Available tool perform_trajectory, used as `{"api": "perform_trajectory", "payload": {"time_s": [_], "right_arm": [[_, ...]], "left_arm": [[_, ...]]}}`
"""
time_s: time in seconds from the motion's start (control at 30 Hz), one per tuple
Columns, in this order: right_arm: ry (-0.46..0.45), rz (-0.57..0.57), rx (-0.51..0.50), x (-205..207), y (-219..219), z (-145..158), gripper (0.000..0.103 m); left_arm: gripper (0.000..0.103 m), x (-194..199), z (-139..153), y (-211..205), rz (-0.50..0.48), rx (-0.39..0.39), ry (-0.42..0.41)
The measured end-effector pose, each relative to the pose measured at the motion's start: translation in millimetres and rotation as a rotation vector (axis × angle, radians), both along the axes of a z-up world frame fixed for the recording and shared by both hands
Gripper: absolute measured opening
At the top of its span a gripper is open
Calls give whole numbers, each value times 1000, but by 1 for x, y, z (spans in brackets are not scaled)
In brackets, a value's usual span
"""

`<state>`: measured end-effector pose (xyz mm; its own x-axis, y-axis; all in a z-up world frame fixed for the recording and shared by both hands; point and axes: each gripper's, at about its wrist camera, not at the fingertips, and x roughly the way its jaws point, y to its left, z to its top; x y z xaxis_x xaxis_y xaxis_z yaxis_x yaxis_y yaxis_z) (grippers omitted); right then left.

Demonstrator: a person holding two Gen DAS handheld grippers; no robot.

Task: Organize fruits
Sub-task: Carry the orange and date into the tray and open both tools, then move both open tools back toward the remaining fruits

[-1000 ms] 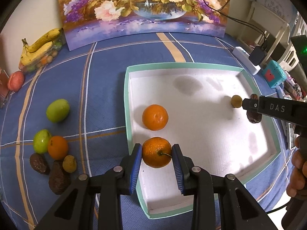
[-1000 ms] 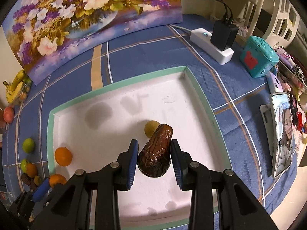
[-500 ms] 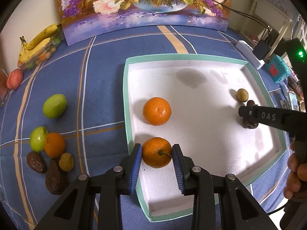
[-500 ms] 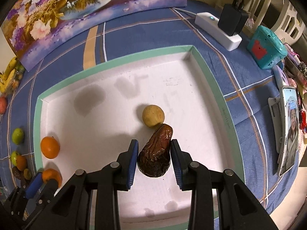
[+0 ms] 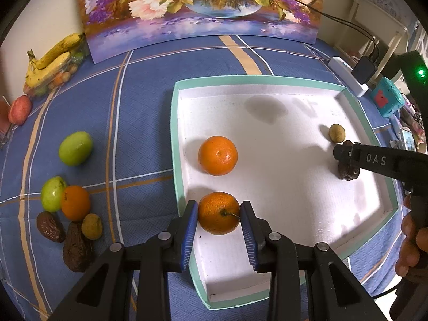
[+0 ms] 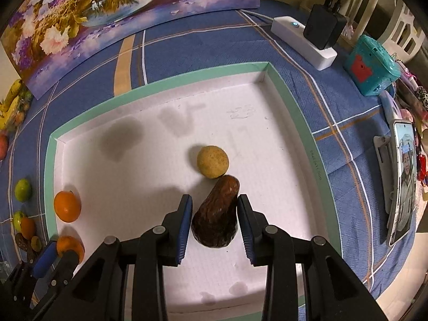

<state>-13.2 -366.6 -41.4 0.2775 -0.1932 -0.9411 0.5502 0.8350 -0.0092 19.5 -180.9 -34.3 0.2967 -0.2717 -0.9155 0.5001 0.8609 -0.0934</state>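
A white tray with a teal rim (image 5: 175,133) (image 6: 294,101) lies on the blue cloth. My left gripper (image 5: 218,212) is shut on an orange with a stem (image 5: 218,212), low over the tray's near left corner. A second orange (image 5: 217,155) rests in the tray behind it. My right gripper (image 6: 214,208) has its jaws slightly apart around a brown date (image 6: 215,214) that rests on the tray floor, with a gap on the left side. A small yellow round fruit (image 6: 213,161) touches the date's far end. Several fruits lie left of the tray: two green (image 5: 75,148), an orange (image 5: 75,202), dates (image 5: 77,250).
A flower painting (image 5: 200,5) stands at the back. Bananas (image 5: 50,61) and a red apple (image 5: 19,109) lie far left. A white power strip with chargers (image 6: 305,41), a teal box (image 6: 371,65) and a phone on a stand (image 6: 404,182) sit right of the tray.
My right gripper came down with the date onto the tray floor beside the yellow fruit, and its jaws have loosened. My left gripper sank a little with its orange.
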Motion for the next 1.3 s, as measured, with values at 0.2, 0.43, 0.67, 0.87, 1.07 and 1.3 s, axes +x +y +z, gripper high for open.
{"api": "perform_trajectory", "payload": {"time_s": [0.2,0.43,0.67,0.87,1.07,1.3], "right_arm": [[-32,4,-25,-3,3,12,36],[-90,-3,-56,-9,4,36,36],[-135,-2,-72,-14,7,52,36],[-143,9,-55,-11,10,51,36],[-143,29,-53,-7,19,50,36],[-149,87,-61,-1,36,53,36]], "left_arm": [[35,-2,6,-1,-12,-18,-5],[35,2,21,7,5,-62,-13],[36,17,45,36,121,-96,-61],[36,39,53,76,281,-122,-54],[36,53,59,125,435,-159,-62],[36,65,62,171,563,-193,-62]]}}
